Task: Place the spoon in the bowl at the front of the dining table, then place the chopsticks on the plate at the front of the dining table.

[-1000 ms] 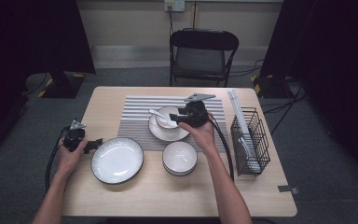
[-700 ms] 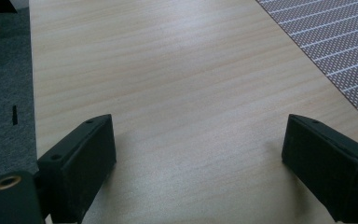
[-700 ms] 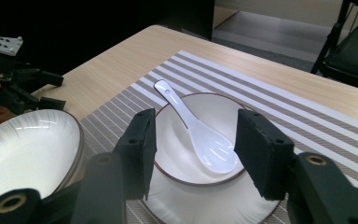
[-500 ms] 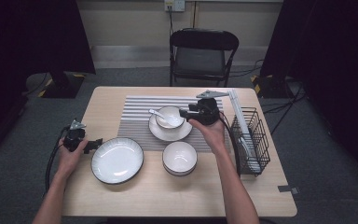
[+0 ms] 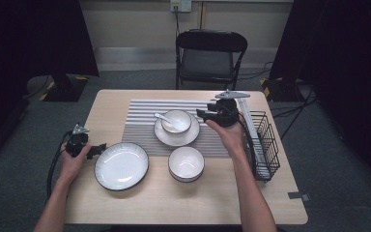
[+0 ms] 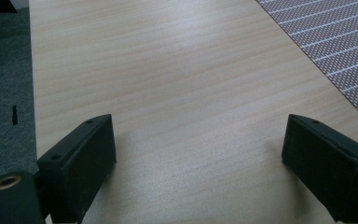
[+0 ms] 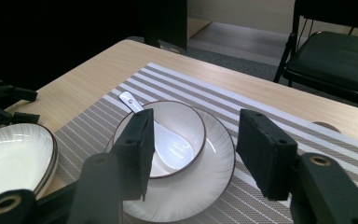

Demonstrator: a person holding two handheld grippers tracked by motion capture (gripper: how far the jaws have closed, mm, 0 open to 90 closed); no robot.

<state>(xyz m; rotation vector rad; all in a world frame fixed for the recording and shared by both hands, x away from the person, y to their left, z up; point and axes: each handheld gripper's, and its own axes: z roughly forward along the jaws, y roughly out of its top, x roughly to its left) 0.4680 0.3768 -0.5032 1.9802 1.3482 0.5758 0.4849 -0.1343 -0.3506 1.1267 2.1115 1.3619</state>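
The right gripper [image 5: 204, 114] hung just right of the small bowl [image 5: 176, 121], its fingers [image 7: 137, 149] having just been spreading, nothing between them. The bowl, with a spoon [image 5: 165, 119] inside, sat on a saucer [image 5: 176, 135] on the striped mat [image 5: 140, 118]. The left gripper [image 5: 96, 150] rested on the table [image 5: 106, 104], fingers released.

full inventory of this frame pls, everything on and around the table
table: 1, light wood, centre
placemat: 1, grey-white striped, far half of table
small plate: 1, white, dark rim, on placemat
bowl with spoon: 1, white, on small plate
spoon: 1, white, in that bowl
empty bowl: 1, white, near edge of placemat
large plate: 1, white, dark rim, left of empty bowl
wire rack: 1, black, table's right side
folding chair: 1, black, beyond table
left gripper: 1, black, open, beside large plate
right gripper: 1, black, open, empty, right of bowl with spoon
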